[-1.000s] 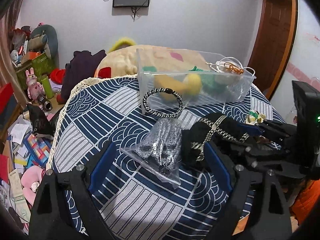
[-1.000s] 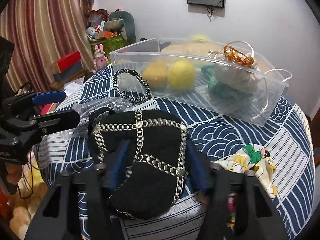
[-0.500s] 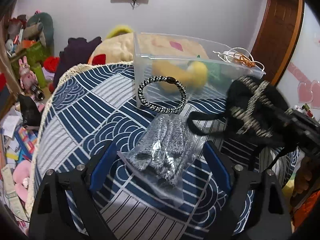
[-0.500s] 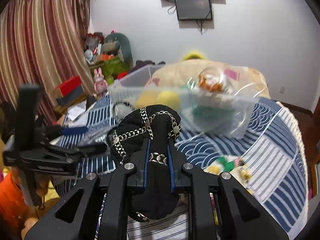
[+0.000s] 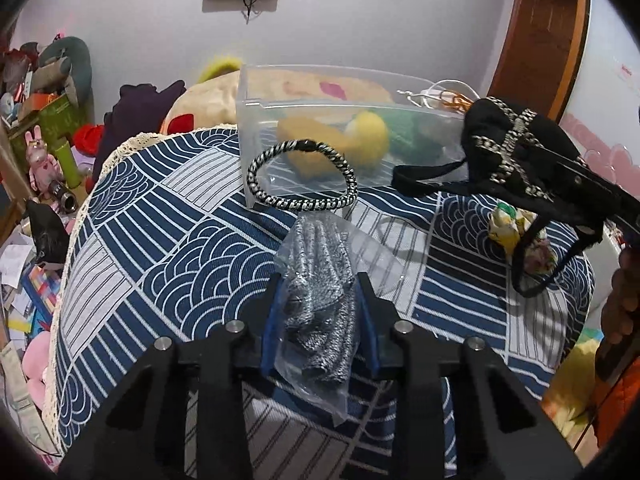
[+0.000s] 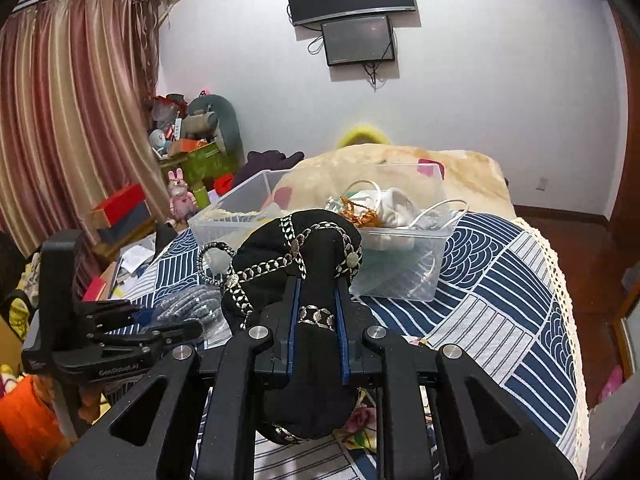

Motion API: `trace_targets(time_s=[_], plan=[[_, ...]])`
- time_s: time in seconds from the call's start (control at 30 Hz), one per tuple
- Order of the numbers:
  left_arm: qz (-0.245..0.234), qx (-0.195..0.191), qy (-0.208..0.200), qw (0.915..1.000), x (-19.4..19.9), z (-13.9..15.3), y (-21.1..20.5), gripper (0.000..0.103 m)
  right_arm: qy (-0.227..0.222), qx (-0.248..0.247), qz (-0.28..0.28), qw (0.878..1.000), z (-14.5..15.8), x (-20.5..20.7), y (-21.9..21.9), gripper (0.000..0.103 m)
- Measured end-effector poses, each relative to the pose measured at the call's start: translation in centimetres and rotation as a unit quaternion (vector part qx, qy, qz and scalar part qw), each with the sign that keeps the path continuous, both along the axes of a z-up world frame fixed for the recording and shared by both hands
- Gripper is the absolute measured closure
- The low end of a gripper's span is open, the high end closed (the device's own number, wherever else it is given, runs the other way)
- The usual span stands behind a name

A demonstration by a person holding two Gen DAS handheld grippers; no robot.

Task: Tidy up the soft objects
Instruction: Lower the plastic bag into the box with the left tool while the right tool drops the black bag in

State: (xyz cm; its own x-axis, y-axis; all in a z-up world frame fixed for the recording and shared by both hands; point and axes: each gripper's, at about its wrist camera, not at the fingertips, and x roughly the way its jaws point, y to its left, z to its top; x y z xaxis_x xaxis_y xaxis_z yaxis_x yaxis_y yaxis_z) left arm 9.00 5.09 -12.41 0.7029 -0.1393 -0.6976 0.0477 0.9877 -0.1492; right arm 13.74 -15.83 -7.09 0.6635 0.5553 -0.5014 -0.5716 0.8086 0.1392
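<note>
My left gripper [image 5: 319, 280] is shut on a clear bag of grey knit fabric [image 5: 320, 312] that lies on the blue patterned cloth [image 5: 168, 240]. My right gripper [image 6: 318, 284] is shut on a black cloth piece with silver chain trim [image 6: 296, 248], held in the air just short of the clear plastic bin [image 6: 400, 276]. In the left wrist view the black piece [image 5: 516, 152] hangs at the right by the bin [image 5: 344, 120], its straps dangling. The bin holds yellow and green soft items. A black-and-white braided ring [image 5: 302, 180] leans on the bin's front.
A floral fabric bundle [image 5: 516, 232] lies on the cloth at the right, under the black piece. A beige plush blanket [image 6: 400, 164] lies behind the bin. Toys, boxes and papers crowd the floor at the left [image 5: 36, 184]. The table edge drops off at the right.
My right gripper shut on the black piece and lifted it off the cloth toward the bin. My left gripper moved forward and shut on the bag of grey fabric.
</note>
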Motion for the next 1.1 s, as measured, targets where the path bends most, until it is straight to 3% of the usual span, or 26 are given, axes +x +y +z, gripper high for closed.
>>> trace_targets(time_s=[0.27, 0.6, 1.1], plan=[[-0.019, 0.014, -0.015, 0.9996, -2.3, 1.5, -0.8, 0.073, -0.007, 0.004, -0.002, 1.000, 0.8, 0.1, -0.4, 0.089], [-0.005, 0.026, -0.086, 0.9960, -3.9, 5.8, -0.7, 0.073, -0.032, 0.013, -0.006, 0.999, 2.5, 0.0, -0.5, 0.089], [0.051, 0.013, -0.143, 0.9884, -1.4, 9.5, 2.2, 0.073, -0.093, 0.025, -0.011, 0.995, 6.6, 2.0, 2.2, 0.089]])
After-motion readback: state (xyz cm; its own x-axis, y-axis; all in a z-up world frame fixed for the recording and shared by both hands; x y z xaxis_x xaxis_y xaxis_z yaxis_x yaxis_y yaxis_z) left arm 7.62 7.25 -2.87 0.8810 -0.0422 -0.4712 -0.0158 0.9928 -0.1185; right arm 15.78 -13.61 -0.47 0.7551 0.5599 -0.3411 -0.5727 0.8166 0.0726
